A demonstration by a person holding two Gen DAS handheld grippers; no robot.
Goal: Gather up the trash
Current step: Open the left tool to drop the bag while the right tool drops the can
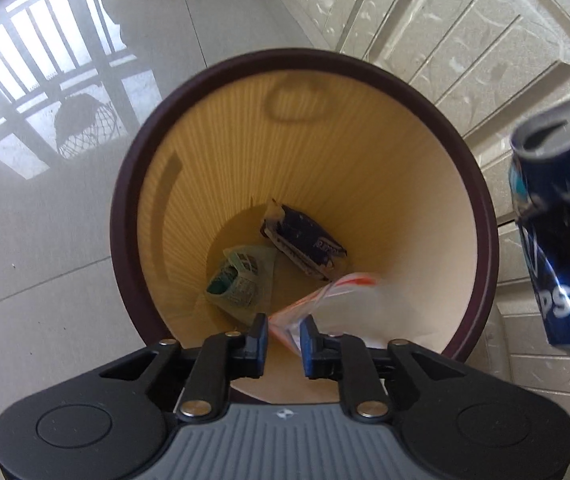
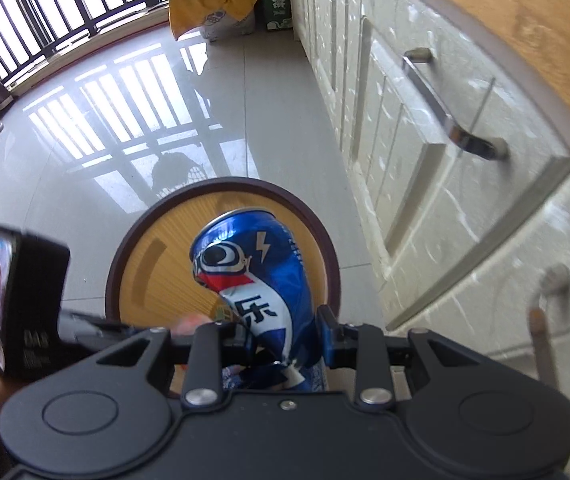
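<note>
Left gripper [image 1: 283, 334], pads parted, lets the clear bag [image 1: 337, 300] slip into the bin [image 1: 125, 184] directly below; right gripper [image 2: 285, 328] clamps the can [image 2: 257, 276] above the rim.

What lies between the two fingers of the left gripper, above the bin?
In the left wrist view, a clear plastic bag with an orange stripe lies between the fingers of the left gripper, hanging into the bin.

A round bin [image 1: 481, 216] with a dark brown rim and ribbed yellow inside stands open on the floor, holding a dark blue wrapper [image 1: 305, 242] and a crumpled green packet [image 1: 241, 282] at its bottom. A clear plastic bag [image 1: 337, 300] with an orange-red strip hangs just inside its near wall. A dented blue Pepsi can [image 2: 257, 280] is tilted above the bin's mouth.
</note>
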